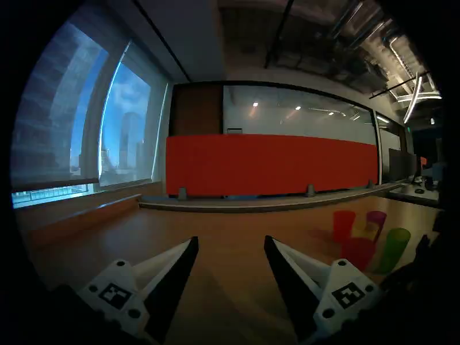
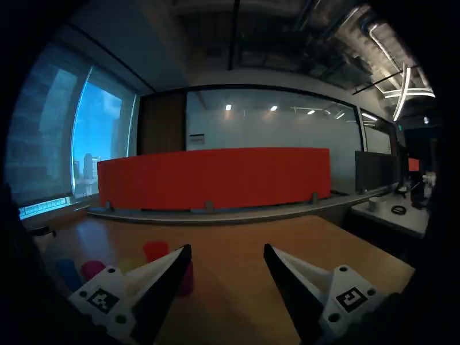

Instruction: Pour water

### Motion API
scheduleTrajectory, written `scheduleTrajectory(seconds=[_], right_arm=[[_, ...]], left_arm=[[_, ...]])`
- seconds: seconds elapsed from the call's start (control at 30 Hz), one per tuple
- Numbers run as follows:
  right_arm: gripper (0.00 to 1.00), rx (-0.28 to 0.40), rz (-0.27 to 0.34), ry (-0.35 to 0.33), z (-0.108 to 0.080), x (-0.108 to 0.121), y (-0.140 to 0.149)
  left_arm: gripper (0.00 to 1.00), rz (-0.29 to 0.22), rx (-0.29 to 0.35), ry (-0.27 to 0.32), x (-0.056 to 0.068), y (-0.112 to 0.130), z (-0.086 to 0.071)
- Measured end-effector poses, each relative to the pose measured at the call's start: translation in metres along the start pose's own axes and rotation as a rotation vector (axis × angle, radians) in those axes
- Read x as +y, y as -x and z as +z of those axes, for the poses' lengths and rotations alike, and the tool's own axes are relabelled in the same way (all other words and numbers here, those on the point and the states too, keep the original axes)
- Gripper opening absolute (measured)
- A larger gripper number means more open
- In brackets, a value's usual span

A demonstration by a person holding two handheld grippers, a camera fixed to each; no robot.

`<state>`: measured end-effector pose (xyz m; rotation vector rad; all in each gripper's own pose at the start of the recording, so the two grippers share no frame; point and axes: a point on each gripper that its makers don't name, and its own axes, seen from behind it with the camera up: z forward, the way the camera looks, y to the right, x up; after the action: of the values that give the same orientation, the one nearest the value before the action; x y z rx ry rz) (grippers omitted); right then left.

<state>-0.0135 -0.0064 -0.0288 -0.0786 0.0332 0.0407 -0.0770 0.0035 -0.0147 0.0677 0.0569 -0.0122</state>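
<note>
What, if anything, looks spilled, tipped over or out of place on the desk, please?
Nothing stands out. The coloured cups stand upright in a loose cluster on the wooden desk, with no puddle visible around them. The left tool and right tool are both open and empty.

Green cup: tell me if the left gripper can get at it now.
Probably yes: the left gripper is open, and bare table lies between it and the green cup.

An open-plan office: wooden desk (image 1: 230,236), red divider screen (image 1: 270,164), glass partition wall (image 1: 287,112), monitor (image 2: 376,171), skyline window (image 1: 123,135).
</note>
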Motion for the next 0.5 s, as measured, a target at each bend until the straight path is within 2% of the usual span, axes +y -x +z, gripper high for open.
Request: scheduleTrajectory(seconds=[0.17,0.5], right_arm=[[0.98,0.007,-0.001,-0.008,-0.0015,0.0007,-0.0012],[0.97,0.047,-0.060,-0.022,-0.0056,0.0020,-0.0092]], left_arm=[[0.84,0.001,-0.002,0.003,0.0002,0.0012,0.0005],[0.84,0.002,-0.002,0.003,0.0005,0.0018,0.0003]])
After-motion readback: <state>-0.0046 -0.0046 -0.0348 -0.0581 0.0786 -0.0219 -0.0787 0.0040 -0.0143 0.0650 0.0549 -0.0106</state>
